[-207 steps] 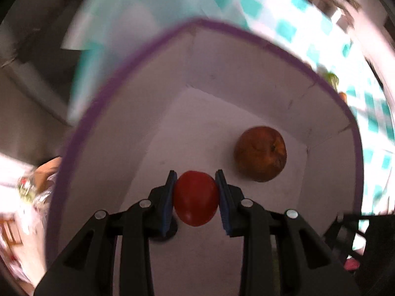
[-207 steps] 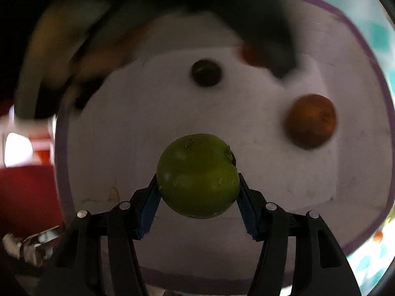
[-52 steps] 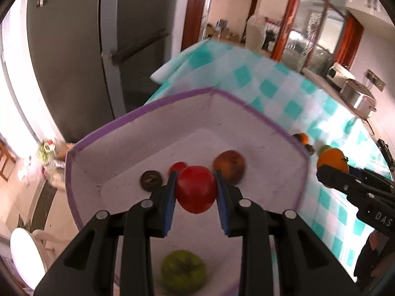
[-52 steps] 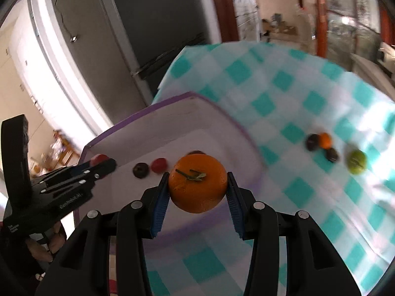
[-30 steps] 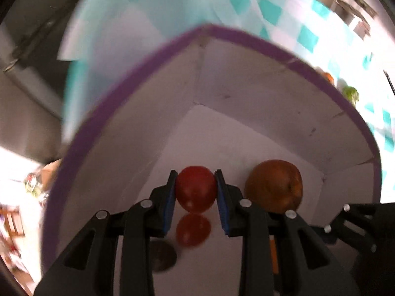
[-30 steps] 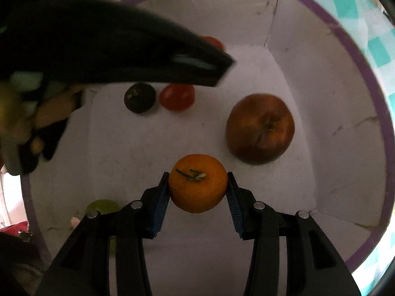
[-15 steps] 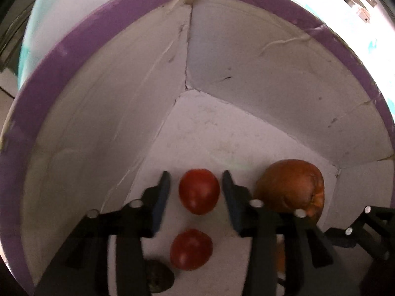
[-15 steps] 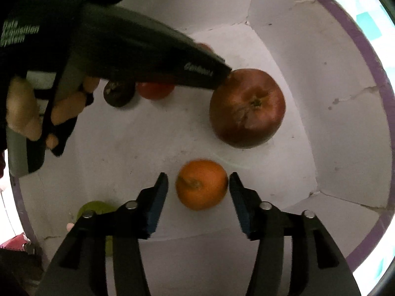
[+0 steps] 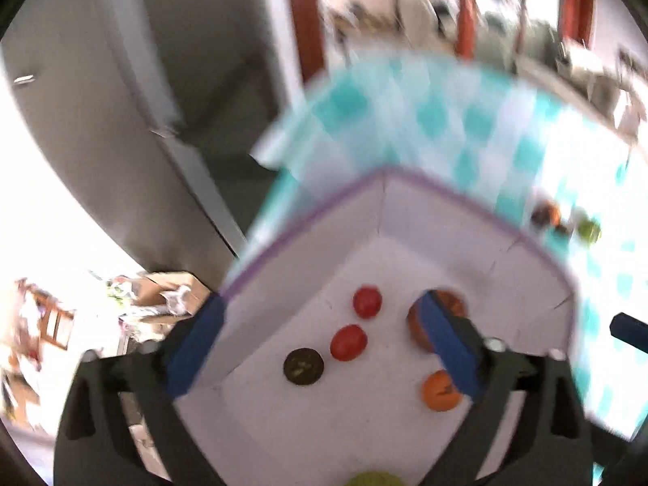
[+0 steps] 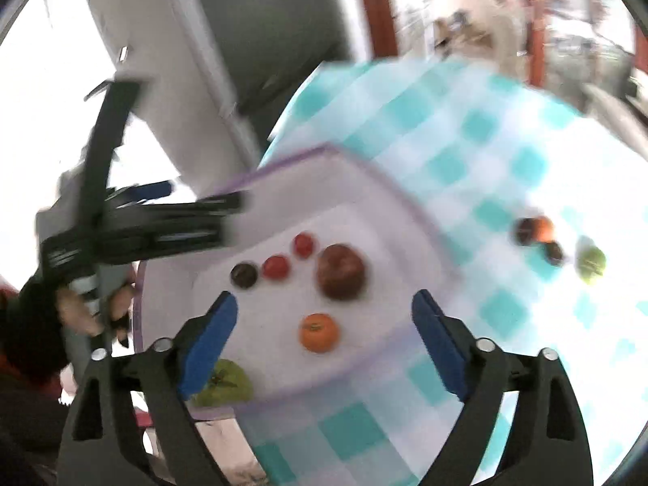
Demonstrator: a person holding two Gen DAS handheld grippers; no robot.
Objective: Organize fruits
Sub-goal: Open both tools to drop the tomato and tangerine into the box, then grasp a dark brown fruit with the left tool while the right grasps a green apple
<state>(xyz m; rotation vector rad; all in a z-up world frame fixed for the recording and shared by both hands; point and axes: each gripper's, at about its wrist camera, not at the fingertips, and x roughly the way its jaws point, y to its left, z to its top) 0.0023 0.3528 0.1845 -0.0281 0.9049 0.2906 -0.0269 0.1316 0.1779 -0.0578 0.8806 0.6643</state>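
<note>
While both views are blurring, the right gripper (image 10: 322, 342) is hanging spread and empty above the box (image 10: 409, 202), an orange (image 10: 318, 332) lying between its fingers. Beyond are sitting an apple (image 10: 341, 271), two tomatoes (image 10: 276, 267) and a dark fruit (image 10: 244, 275). The left gripper (image 9: 320, 348) is also gaping wide, one finger (image 9: 194, 342) outside the wall. Loose fruits (image 10: 538, 231) are lying farther off on the checked cloth (image 10: 465, 154).
</note>
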